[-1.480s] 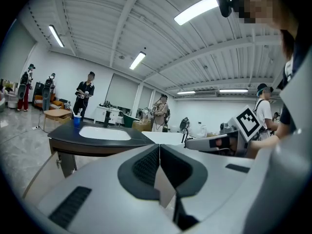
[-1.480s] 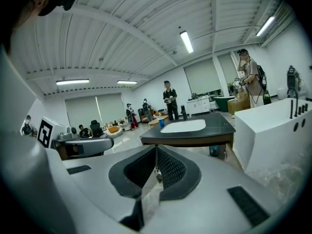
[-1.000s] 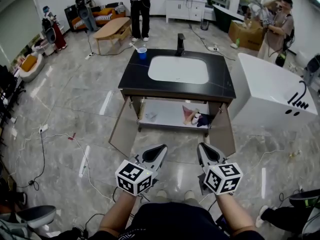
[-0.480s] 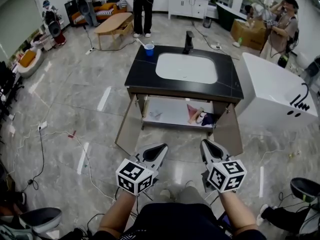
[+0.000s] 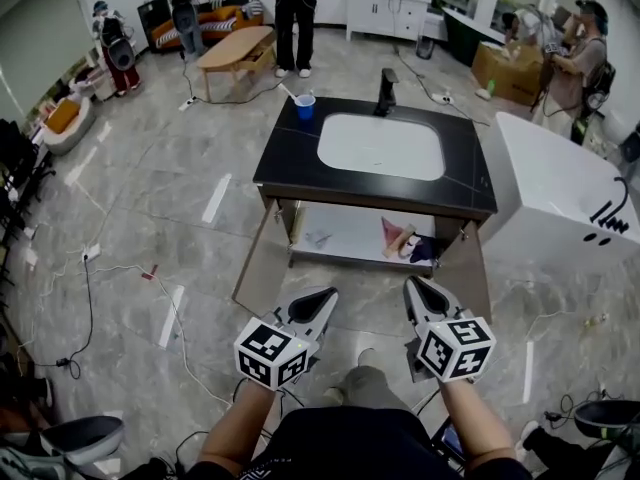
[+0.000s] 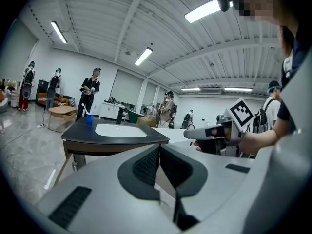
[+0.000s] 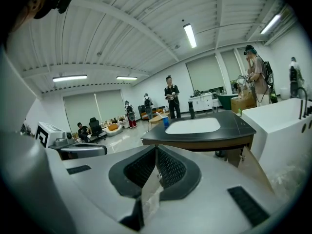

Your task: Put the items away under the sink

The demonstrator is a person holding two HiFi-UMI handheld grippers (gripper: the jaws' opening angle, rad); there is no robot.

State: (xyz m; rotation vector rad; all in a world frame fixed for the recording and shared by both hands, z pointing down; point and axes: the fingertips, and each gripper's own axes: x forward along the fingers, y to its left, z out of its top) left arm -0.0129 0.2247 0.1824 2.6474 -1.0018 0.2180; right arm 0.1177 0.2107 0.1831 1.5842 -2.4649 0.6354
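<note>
Head view had your left tongs [image 5: 322, 295] and right tongs [image 5: 411, 285] side by side, well short of the sink cabinet [image 5: 300, 190], both closed with nothing between the jaws. The items [image 5: 395, 236] lay on the shelf [image 5: 345, 236] under the sink, between the open doors [image 5: 258, 268]. The dark surface [image 5: 285, 158] partly hid them, too small for you to identify.

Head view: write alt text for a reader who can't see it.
A person holds the shut left gripper and right gripper toward a black-topped vanity with a white sink basin. Its two wooden doors stand open, showing small items on the white shelf beneath.
</note>
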